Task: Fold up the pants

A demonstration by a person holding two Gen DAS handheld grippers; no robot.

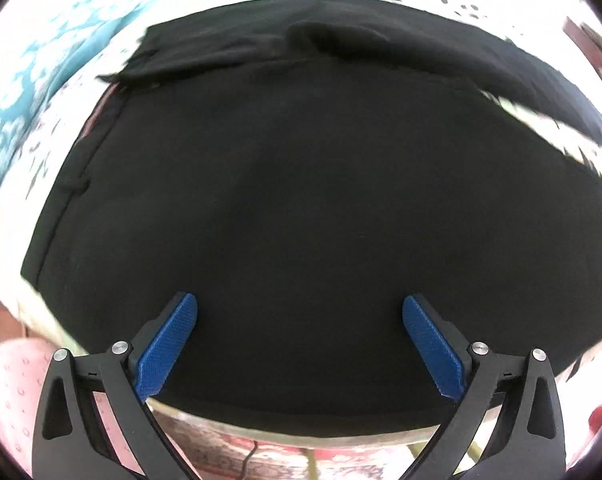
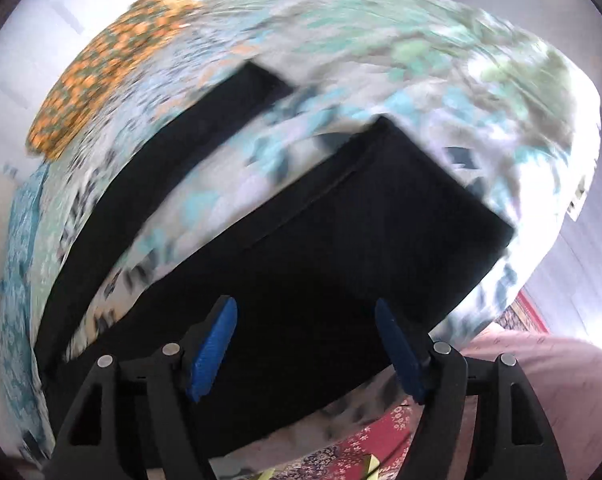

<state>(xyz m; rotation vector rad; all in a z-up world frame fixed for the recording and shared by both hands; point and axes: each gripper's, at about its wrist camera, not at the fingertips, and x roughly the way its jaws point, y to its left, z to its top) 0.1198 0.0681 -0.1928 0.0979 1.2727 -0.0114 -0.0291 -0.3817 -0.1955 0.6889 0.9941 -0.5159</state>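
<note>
The black pants lie spread on a bed with a white sheet printed in blue and green. In the right wrist view the two legs run away from the waist and stand apart from each other, with a strip of sheet between them; the nearer leg is broad and flat, and the farther one is a narrow dark band. An orange patterned cloth lies on the bed beyond the farther leg. The pants are flat and open, so I judge that the folding has hardly begun and that the next step is to bring one leg over the other.

The left hand-held gripper hangs above the wide upper part of the pants. Its jaws stand wide apart, and its blue pads hold nothing; whether the tips touch the cloth I cannot tell. Beyond it a thicker ridge of cloth lies across the pants, perhaps a fold or the waistband.

The right hand-held gripper is also open, with no cloth between its fingers. It points down at the near end of the broad leg, close to the edge of the bed. Both grippers are probably held open like this in order to take a new hold on an edge of the pants. The view is blurred, so small details of the sheet are not clear. Below the edge of the bed a red patterned carpet shows on the floor.
</note>
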